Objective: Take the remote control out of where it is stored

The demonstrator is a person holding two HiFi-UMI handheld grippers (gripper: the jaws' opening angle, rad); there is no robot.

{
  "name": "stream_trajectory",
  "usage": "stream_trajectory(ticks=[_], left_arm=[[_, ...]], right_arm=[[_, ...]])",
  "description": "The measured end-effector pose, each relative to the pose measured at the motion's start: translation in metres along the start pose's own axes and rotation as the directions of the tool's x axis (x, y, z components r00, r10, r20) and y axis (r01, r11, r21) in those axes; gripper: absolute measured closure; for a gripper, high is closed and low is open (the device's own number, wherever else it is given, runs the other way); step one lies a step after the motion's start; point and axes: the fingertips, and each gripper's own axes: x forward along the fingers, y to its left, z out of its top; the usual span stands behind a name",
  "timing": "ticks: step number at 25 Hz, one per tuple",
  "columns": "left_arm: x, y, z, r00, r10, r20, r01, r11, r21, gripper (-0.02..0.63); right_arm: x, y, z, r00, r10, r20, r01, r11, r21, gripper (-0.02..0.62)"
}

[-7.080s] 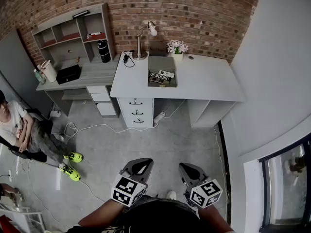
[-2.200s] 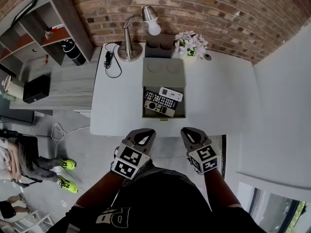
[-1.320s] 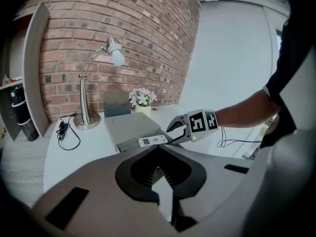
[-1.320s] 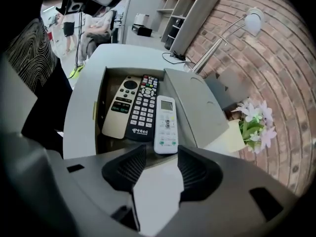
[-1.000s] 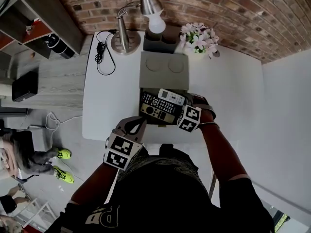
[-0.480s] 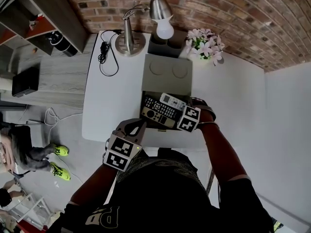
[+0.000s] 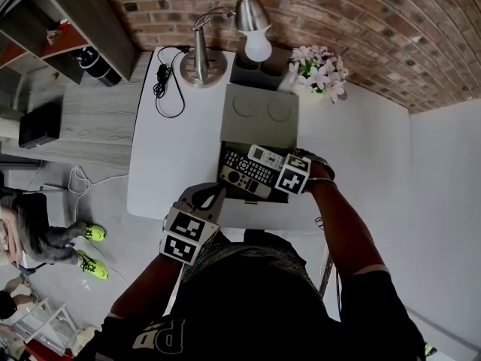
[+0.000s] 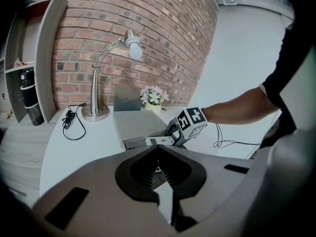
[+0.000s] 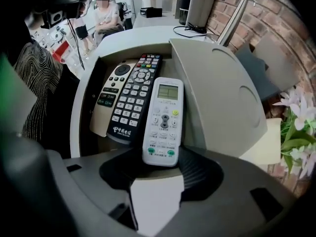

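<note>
White slim plastic remote control (image 9: 163, 120) lies beside a black many-buttoned remote (image 9: 133, 98) in the open grey box (image 9: 222, 98) on the white worktop (image 9: 143, 36). The right gripper (image 9: 160, 164) has its jaws pinching the remote's near end, apparently to lift it. The left gripper (image 8: 159, 169) hangs aside, jaws pressed together.

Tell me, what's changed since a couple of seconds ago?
The right gripper reached forward into the open box and closed on the white remote. The left gripper stays shut and empty by the desk edge; the black remote and beige remote still lie in the box.
</note>
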Motion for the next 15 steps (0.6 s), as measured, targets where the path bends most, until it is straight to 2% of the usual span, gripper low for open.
stream_trajectory(ticks=[5,15], left_arm=[[-0.002,0.003,0.003,1.0,0.007,0.011,-0.007,1.0,0.003,0.6],[0.002,-0.009,0.009,1.0,-0.009,0.021,0.008,0.999,0.034,0.6]], right_arm=[[-0.013,0.0,0.0,0.996,-0.072,0.049,0.07,0.997,0.042,0.362],[-0.043,0.021,-0.004,0.98,-0.119,0.16,0.093,0.982,0.165,0.364]])
